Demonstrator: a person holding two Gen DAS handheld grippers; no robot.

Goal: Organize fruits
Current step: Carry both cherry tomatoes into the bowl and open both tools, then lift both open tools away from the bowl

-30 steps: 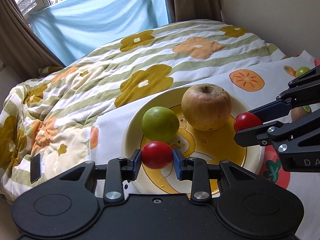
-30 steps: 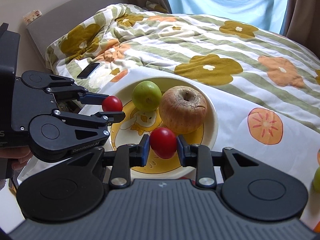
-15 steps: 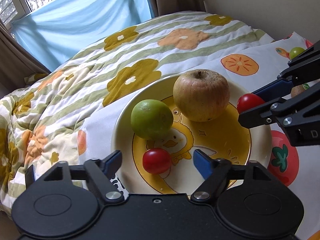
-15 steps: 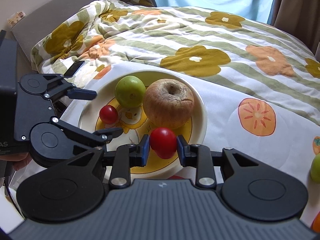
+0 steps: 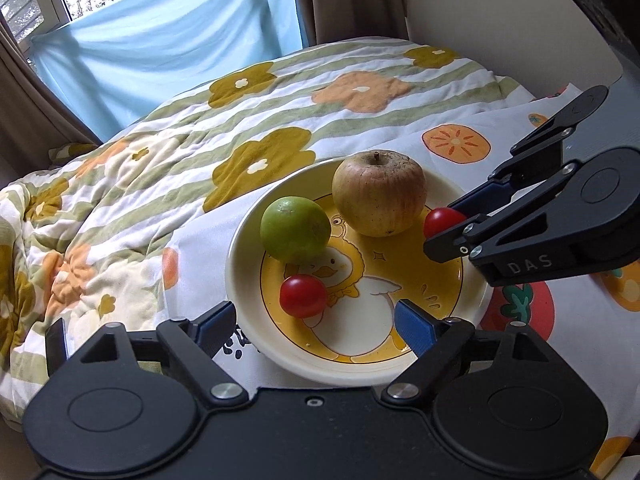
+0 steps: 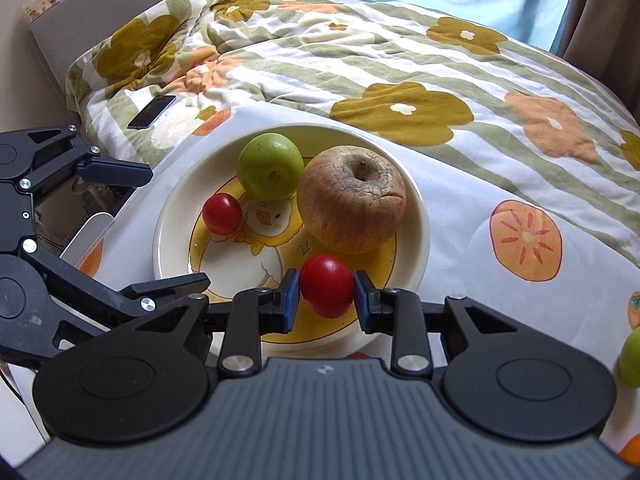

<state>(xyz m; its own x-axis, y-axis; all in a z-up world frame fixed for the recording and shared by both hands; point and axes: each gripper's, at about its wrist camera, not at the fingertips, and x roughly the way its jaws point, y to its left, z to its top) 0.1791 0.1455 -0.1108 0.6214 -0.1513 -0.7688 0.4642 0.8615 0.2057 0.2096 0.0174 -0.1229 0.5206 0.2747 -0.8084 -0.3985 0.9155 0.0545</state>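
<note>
A cream plate with a yellow duck picture (image 5: 248, 248) (image 6: 172, 216) lies on a fruit-print cloth on the bed. On it are a green lime (image 5: 295, 229) (image 6: 270, 166), a wrinkled brown apple (image 5: 379, 193) (image 6: 352, 200) and a red tomato (image 5: 303, 295) (image 6: 222, 213). My left gripper (image 5: 316, 322) (image 6: 160, 226) is open and empty, its jaws wide either side of that tomato. My right gripper (image 6: 326, 294) (image 5: 448, 228) is shut on a second red tomato (image 6: 326, 290) (image 5: 442, 220), held over the plate's edge beside the apple.
A flowered quilt (image 5: 240, 120) covers the bed behind the plate. A dark phone (image 6: 152, 111) lies on the quilt at the left. A green fruit (image 6: 631, 356) lies on the cloth at the far right. Curtains and a window are at the back.
My left gripper opened and let go of its tomato, which now rests on the plate, then drew back slightly. My right gripper still holds its tomato over the plate.
</note>
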